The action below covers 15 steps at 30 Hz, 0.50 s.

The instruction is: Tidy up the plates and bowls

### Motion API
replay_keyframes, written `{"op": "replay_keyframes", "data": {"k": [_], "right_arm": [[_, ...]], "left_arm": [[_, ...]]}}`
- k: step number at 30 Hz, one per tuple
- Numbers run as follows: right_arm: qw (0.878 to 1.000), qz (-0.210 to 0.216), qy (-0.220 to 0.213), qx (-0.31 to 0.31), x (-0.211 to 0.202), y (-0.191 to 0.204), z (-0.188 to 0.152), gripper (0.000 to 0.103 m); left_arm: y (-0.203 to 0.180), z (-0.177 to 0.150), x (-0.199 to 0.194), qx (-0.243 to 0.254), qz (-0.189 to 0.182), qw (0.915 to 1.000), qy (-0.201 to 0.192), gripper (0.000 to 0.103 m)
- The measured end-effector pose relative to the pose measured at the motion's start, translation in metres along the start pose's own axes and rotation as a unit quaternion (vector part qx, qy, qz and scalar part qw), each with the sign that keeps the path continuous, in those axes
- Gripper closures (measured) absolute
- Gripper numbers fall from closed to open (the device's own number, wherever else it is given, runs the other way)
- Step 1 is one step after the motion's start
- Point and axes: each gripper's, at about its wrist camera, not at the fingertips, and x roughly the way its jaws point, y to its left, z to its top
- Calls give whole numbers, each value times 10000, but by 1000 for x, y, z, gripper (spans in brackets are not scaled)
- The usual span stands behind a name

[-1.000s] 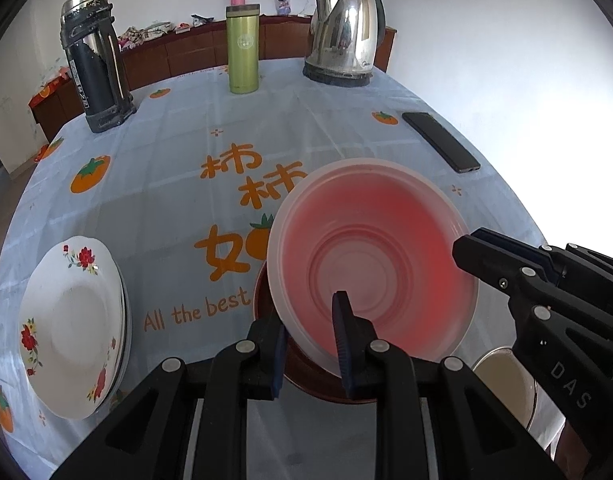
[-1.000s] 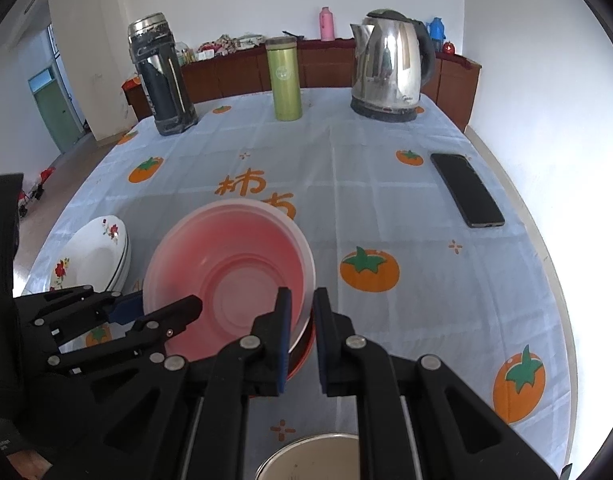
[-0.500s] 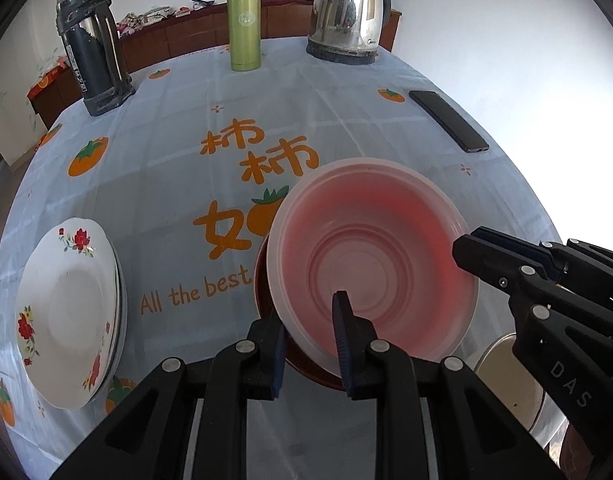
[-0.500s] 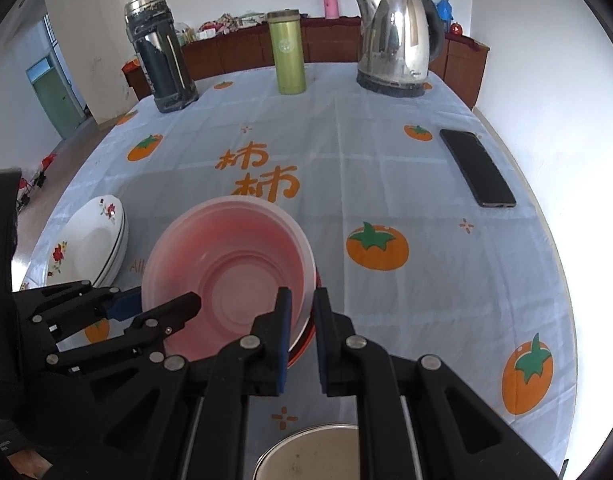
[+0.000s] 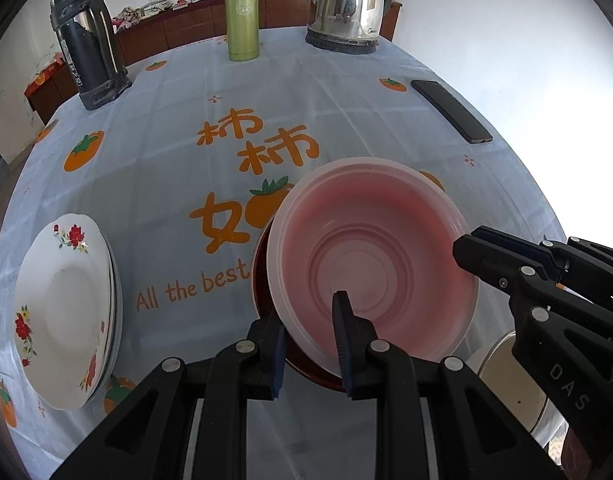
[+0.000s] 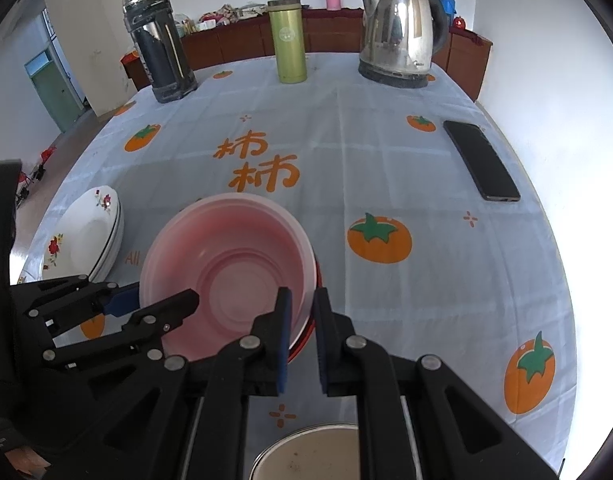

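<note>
My left gripper [image 5: 308,344] is clamped on the near rim of the pink bowl [image 5: 370,264], centre-right of the frame, over a red bowl [image 5: 262,276]. My right gripper [image 6: 302,336] pinches its right rim. White plates [image 5: 62,312] sit stacked at lower left.

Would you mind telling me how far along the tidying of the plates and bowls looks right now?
Done: the floral plates sit stacked at the table's left side. In hand: the left gripper and right gripper each clamp the rim of the pink bowl, which sits nested in a red bowl; whether they are lifted I cannot tell. Left: placing that pair, and the metal bowl near the front edge is untouched.
</note>
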Motion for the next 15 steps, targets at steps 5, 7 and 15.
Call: {"op": "replay_keyframes", "data": {"k": [5,7,15], "right_arm": [[9999,68,63,70,5,-4,0,92],[9999,69,44,75,6,-4,1,92],[9997,198,-43,97,7,-5,-1,80]], "left_arm": [[-1,1,3,37,14,10000,-1,79],[0,1,4,41,43,10000,-15,79],[-4,-3,5,96,-45,9999,-106,64]]}}
